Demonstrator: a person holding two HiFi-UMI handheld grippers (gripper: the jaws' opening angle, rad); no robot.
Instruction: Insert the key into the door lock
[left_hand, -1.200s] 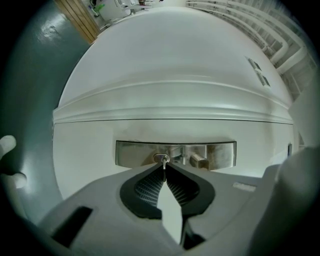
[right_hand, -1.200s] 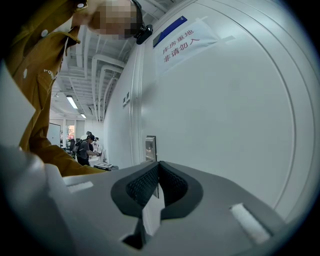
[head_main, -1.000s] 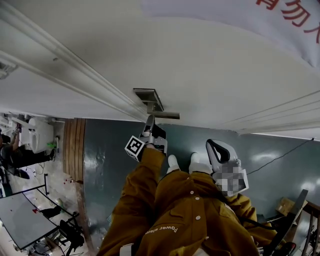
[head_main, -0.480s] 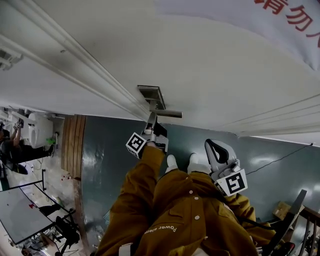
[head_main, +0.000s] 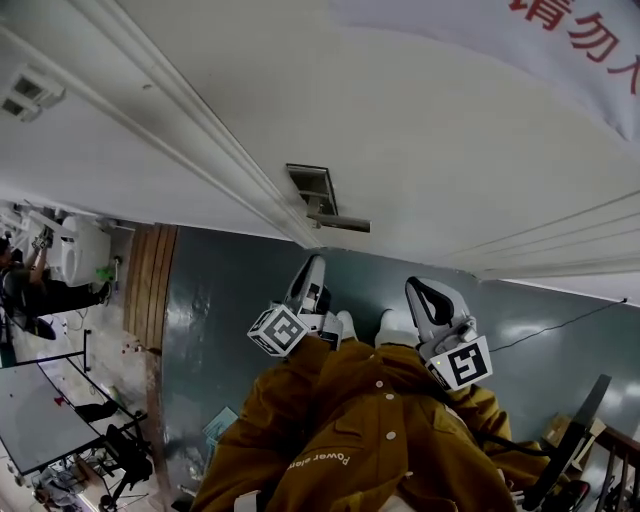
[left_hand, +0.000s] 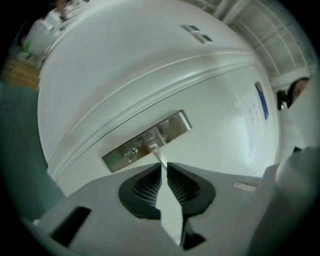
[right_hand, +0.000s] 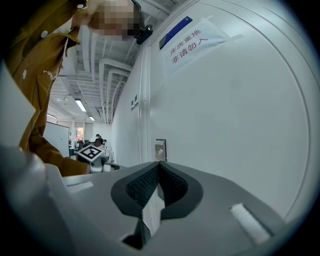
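Left gripper (left_hand: 163, 167) and right gripper (right_hand: 159, 165): my fingers are clenched, no key visible. A key is likely thin, stiff and slick, so pinch its bow flat. Aim at lock plate (left_hand: 175, 126).

The lock plate (left_hand: 147, 141) is blurred in the left gripper view, its keyhole too soft to pick out, and the handle (left_hand: 157, 156) ends behind the left claw (left_hand: 164, 167). Whether a key sits in that claw's narrow slit is too small to tell. The red sign (head_main: 590, 45) is cut by the head view's top-right corner.
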